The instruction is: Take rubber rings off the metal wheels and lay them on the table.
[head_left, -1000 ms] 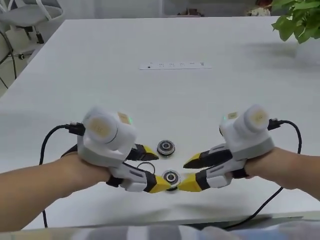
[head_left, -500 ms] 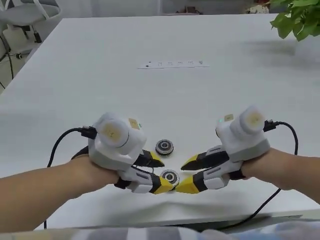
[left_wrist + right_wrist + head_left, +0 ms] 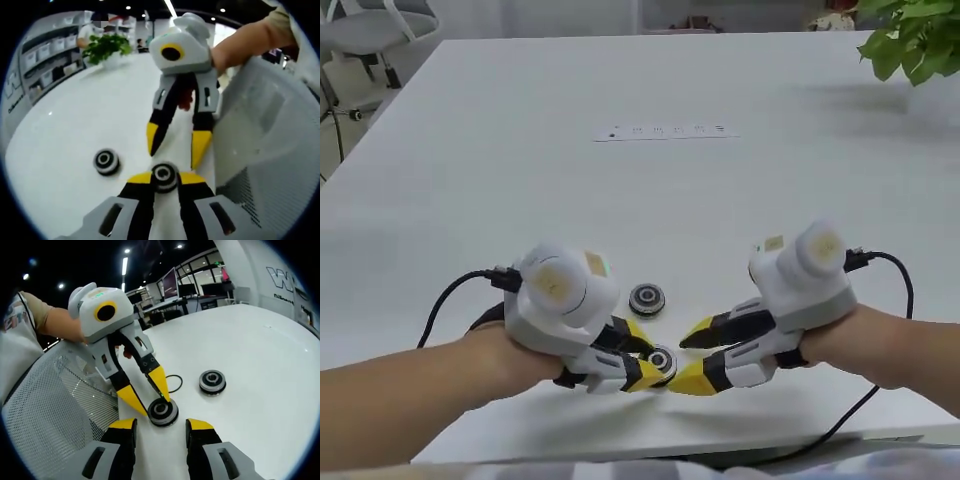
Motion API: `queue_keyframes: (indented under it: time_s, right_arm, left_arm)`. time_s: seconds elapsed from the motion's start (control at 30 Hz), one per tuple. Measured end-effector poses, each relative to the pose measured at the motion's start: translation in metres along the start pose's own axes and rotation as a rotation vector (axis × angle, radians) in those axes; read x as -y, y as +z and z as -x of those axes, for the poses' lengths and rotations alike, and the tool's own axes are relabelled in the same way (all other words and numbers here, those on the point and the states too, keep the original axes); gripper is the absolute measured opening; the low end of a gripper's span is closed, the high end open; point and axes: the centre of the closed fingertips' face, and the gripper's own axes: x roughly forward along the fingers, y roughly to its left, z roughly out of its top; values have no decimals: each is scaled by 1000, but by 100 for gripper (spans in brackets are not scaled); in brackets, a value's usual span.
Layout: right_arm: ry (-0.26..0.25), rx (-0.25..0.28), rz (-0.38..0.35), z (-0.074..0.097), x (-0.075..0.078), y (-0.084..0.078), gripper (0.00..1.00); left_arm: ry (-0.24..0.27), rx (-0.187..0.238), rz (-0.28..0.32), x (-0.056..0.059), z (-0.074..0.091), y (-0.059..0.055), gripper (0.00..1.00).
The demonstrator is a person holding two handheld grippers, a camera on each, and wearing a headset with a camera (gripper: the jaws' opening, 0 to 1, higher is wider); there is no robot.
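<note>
A metal wheel (image 3: 661, 361) with a black rubber ring lies near the table's front edge, and my left gripper (image 3: 655, 358) is shut on it. In the left gripper view the wheel (image 3: 165, 176) sits between the yellow tips of that gripper (image 3: 165, 178). My right gripper (image 3: 682, 357) faces it from the right, open, with its tips just short of the wheel (image 3: 163, 411). In its own view the right gripper (image 3: 161, 424) has nothing between its jaws. A second wheel (image 3: 647, 298) lies a little farther back. A loose black ring (image 3: 172, 383) rests on the table behind the left gripper.
The white table (image 3: 620, 200) stretches far ahead, with a flat white strip (image 3: 665, 130) in the middle. A green plant (image 3: 910, 40) stands at the far right corner. A chair (image 3: 365, 25) is beyond the left edge. Black cables (image 3: 450, 295) trail from both grippers.
My left gripper's jaws have come together on the near wheel. Both grippers have drifted slightly toward the front edge. The right gripper has stayed open.
</note>
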Motion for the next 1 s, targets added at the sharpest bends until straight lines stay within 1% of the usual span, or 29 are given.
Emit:
queue_keyframes:
  time_s: [0.17, 0.23, 0.3, 0.47, 0.7, 0.93, 1.0]
  right_arm:
    - [2, -4, 5, -3, -1, -1, 37]
    - [2, -2, 8, -4, -1, -1, 37]
    - [1, -3, 13, -5, -1, 0, 37]
    - [-4, -7, 45, -9, -2, 0, 36]
    - [-13, -24, 91, -15, -1, -1, 33]
    - [-36, -21, 110, -18, 2, -1, 29]
    - [-40, -16, 122, -19, 3, 0, 26]
  left_arm:
    - [13, 9, 16, -3, 0, 1, 14]
    - [15, 10, 19, -4, 0, 1, 14]
    - [21, 11, 5, -4, 0, 1, 14]
    - [30, 20, 18, -4, 0, 1, 13]
    - [38, 24, 19, -4, 0, 0, 13]
    - [43, 27, 21, -5, -1, 0, 13]
    - [45, 27, 22, -4, -1, 0, 13]
